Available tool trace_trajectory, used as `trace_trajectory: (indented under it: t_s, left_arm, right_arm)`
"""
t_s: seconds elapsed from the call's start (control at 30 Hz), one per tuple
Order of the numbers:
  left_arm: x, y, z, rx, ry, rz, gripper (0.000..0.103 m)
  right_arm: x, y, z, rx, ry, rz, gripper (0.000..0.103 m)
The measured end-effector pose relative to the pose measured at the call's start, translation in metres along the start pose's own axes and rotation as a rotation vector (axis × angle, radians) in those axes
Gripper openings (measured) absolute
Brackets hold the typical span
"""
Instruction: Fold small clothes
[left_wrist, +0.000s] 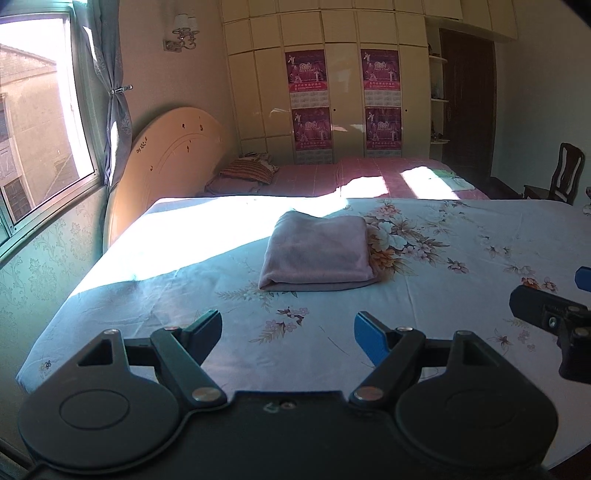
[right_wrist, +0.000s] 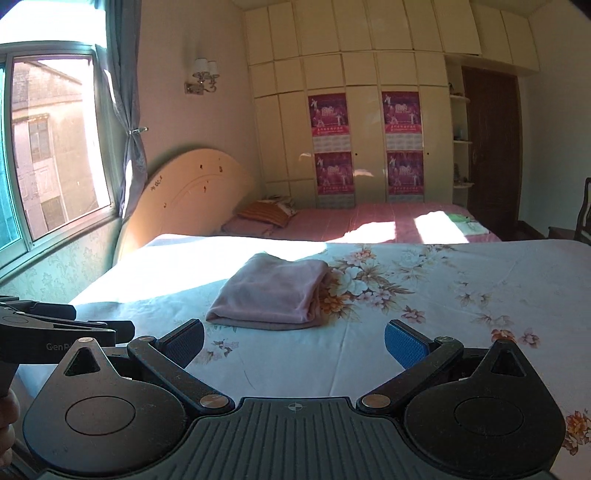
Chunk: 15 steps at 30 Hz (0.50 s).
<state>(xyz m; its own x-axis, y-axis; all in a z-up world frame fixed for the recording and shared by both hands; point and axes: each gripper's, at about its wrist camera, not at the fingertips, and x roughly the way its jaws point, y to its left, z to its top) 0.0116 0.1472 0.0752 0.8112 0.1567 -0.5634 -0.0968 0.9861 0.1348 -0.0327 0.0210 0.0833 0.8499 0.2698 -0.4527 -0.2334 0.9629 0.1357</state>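
A folded pink garment (left_wrist: 317, 251) lies flat on the floral sheet (left_wrist: 443, 258) in the middle of the surface; it also shows in the right wrist view (right_wrist: 273, 295). My left gripper (left_wrist: 288, 332) is open and empty, hovering short of the garment's near edge. My right gripper (right_wrist: 294, 345) is open and empty, also just short of the garment. Part of the right gripper (left_wrist: 554, 317) shows at the right edge of the left wrist view, and part of the left gripper (right_wrist: 55, 332) shows at the left edge of the right wrist view.
A bed with a pink cover (left_wrist: 369, 177), a striped pillow (left_wrist: 247, 171) and a curved headboard (left_wrist: 166, 162) stands behind. A window (left_wrist: 33, 129) is on the left wall, a wardrobe (left_wrist: 332, 92) at the back, a wooden chair (left_wrist: 561, 173) at the right.
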Motion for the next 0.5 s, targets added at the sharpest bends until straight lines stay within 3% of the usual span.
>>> trace_trajectory:
  t_s: [0.5]
  left_arm:
    - [-0.023,0.008,-0.007,-0.051,-0.032,0.017,0.078]
  right_arm:
    - [-0.023,0.007,0.001,-0.010,-0.044,0.007,0.103]
